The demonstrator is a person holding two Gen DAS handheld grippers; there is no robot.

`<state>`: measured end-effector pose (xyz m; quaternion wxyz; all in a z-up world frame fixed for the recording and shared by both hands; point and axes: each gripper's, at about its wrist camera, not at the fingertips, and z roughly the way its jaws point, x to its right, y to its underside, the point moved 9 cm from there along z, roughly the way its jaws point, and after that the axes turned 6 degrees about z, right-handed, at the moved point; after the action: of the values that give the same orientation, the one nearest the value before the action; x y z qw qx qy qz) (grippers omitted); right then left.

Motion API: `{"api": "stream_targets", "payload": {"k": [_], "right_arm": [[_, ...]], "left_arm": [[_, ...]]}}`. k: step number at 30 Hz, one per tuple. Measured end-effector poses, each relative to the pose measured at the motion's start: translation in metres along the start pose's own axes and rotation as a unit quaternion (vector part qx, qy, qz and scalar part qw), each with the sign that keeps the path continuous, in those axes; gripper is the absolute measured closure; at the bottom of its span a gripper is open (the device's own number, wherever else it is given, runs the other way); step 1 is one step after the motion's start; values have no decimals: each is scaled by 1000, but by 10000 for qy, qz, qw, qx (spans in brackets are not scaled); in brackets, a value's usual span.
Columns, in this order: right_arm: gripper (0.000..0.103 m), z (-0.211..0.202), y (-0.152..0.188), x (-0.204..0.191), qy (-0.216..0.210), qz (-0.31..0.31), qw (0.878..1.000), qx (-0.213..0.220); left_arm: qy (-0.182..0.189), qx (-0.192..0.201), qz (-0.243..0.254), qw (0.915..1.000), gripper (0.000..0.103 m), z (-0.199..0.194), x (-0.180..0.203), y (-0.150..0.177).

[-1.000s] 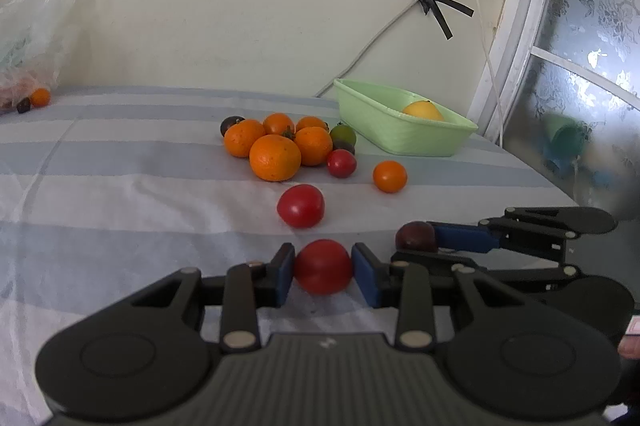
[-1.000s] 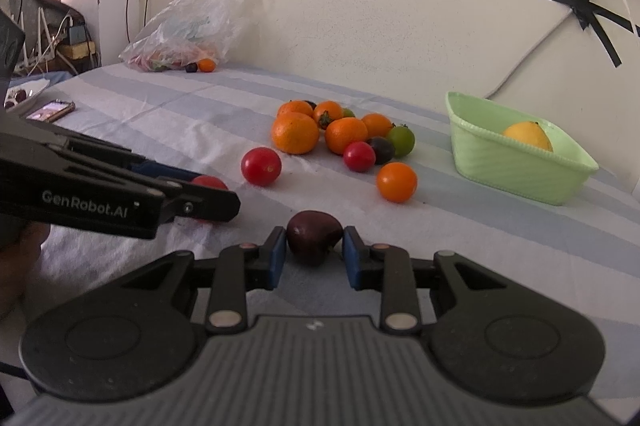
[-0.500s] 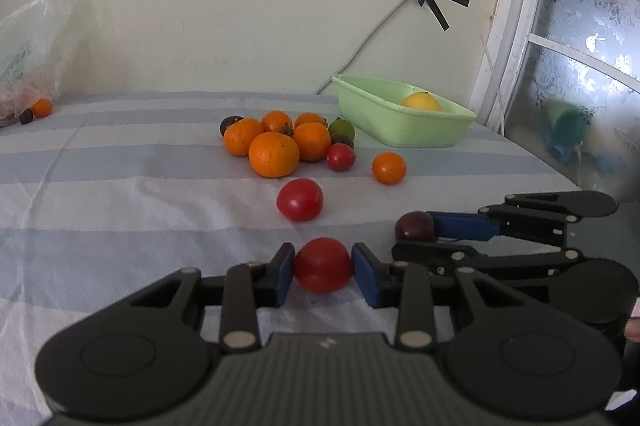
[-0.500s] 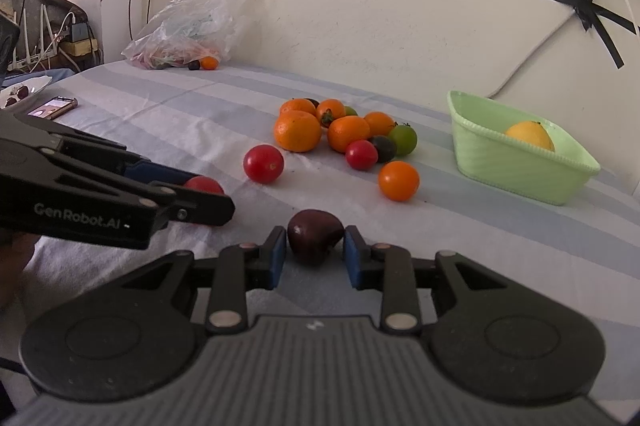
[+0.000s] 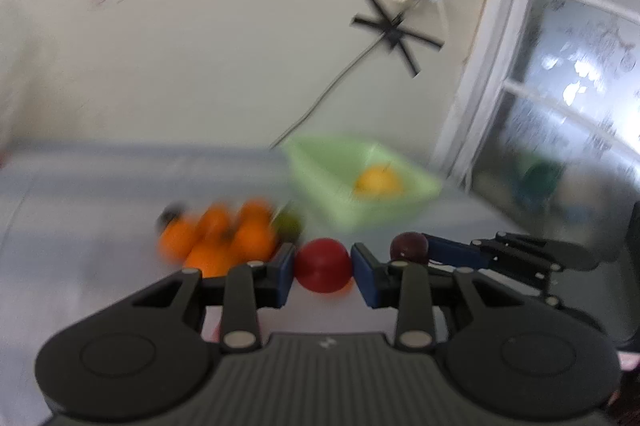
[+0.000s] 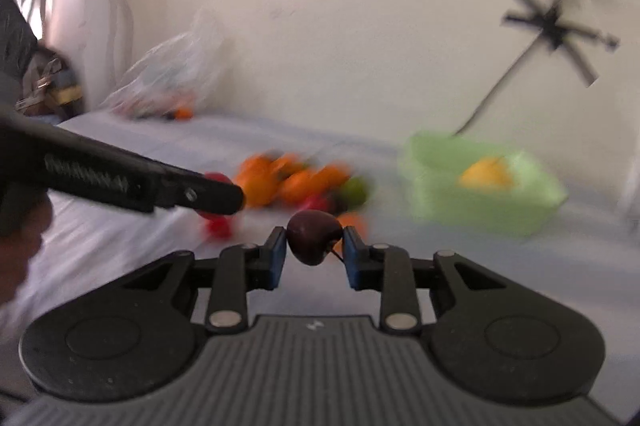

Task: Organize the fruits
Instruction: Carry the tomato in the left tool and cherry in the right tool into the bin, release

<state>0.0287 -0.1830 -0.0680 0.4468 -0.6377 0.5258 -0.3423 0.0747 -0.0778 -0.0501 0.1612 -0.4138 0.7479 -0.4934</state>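
My left gripper (image 5: pixel 323 271) is shut on a red tomato (image 5: pixel 323 269) and holds it above the striped cloth. My right gripper (image 6: pixel 315 244) is shut on a dark purple fruit (image 6: pixel 314 241), also lifted; it shows in the left wrist view (image 5: pixel 409 245) too. A light green basin (image 5: pixel 360 188) with a yellow fruit (image 5: pixel 378 182) in it stands ahead, and appears in the right wrist view (image 6: pixel 484 182). A blurred pile of oranges (image 5: pixel 224 238) with a green fruit (image 5: pixel 289 224) lies left of the basin.
A plastic bag (image 6: pixel 172 78) with fruit lies at the far left by the wall. A red tomato (image 6: pixel 218 226) lies on the cloth below the left gripper's arm (image 6: pixel 120 178). A cable runs down the wall behind the basin. A glass door (image 5: pixel 568 114) stands at the right.
Both grippers have lifted with their fruits and moved forward toward the pile and basin. The views are now blurred from motion, and the basin looks closer.
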Motion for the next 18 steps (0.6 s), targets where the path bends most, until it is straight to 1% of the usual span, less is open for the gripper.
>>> {"api": "stream_targets", "payload": {"k": [2,3,5,7,10,13,15,18], "right_arm": [[70,5,-19,30,341,69,9992,210],[70,6,-26,43,475,123,9983,299],[70,12,-37,70,756,224,9961,400],[70,24,-40,98,956,354,9942,351],[70,41,-34,128,1194,464,9916,170],[70,52,-26,148,1238,617,9904,20],[69,57,-23,151,1173,645,9910,3],[68,63,-20,149,1092,659,9918,-9]], "left_arm": [[45,65,150,9999,72,26,9,-27],[62,45,175,9998,72,40,13,-35],[184,-96,73,9998,71,73,19,-49],[238,-234,-24,9994,71,103,22,-55],[200,-425,-93,9989,71,140,25,-58],[188,-609,-88,9979,71,163,28,-53],[162,-680,-32,9975,70,170,30,-49],[116,-701,8,9975,63,173,30,-46]]}}
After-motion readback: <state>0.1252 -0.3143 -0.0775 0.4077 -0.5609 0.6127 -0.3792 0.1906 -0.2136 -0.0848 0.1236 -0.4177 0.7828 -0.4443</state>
